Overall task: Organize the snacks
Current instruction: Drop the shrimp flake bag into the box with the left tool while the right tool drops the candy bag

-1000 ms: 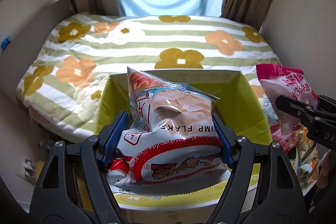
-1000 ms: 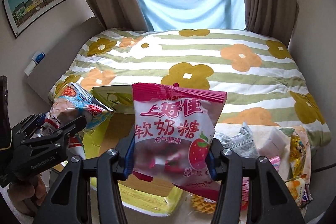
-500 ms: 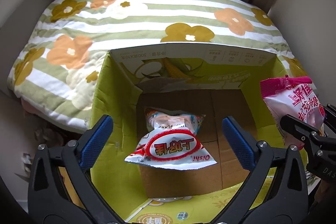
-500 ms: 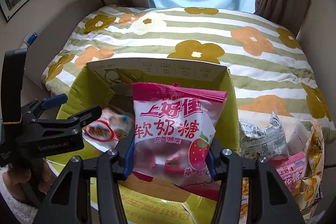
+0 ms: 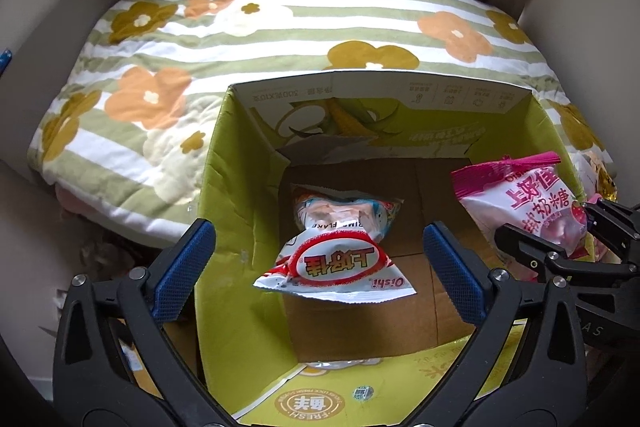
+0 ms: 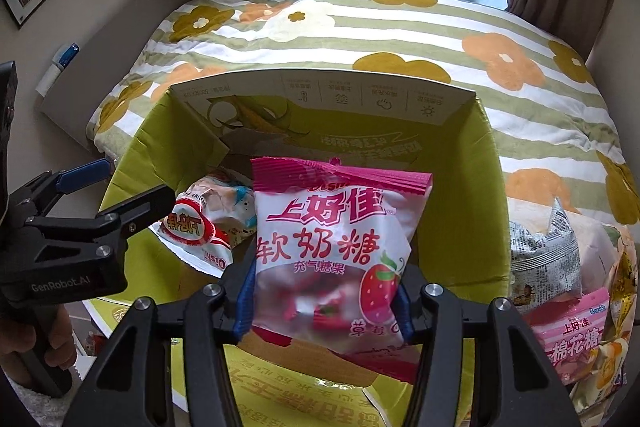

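Note:
A green cardboard box (image 5: 236, 155) (image 6: 486, 195) stands open in front of the bed. A red-and-white shrimp flakes bag (image 5: 340, 247) (image 6: 204, 223) lies on its cardboard floor. My left gripper (image 5: 318, 267) (image 6: 116, 193) is open and empty above the box, jaws wide on either side of that bag. My right gripper (image 6: 322, 303) (image 5: 568, 231) is shut on a pink strawberry candy bag (image 6: 332, 247) (image 5: 524, 203), held upright over the right side of the box.
A pile of several other snack bags (image 6: 560, 267) lies to the right of the box, among them a grey printed bag and a pink marshmallow bag (image 6: 572, 335). A flowered striped quilt (image 5: 280, 27) covers the bed behind. Curtains and a window are at the back.
My left gripper opened and let go of the shrimp flakes bag, which dropped to the box floor. My right gripper moved left over the box and down, still holding the pink bag.

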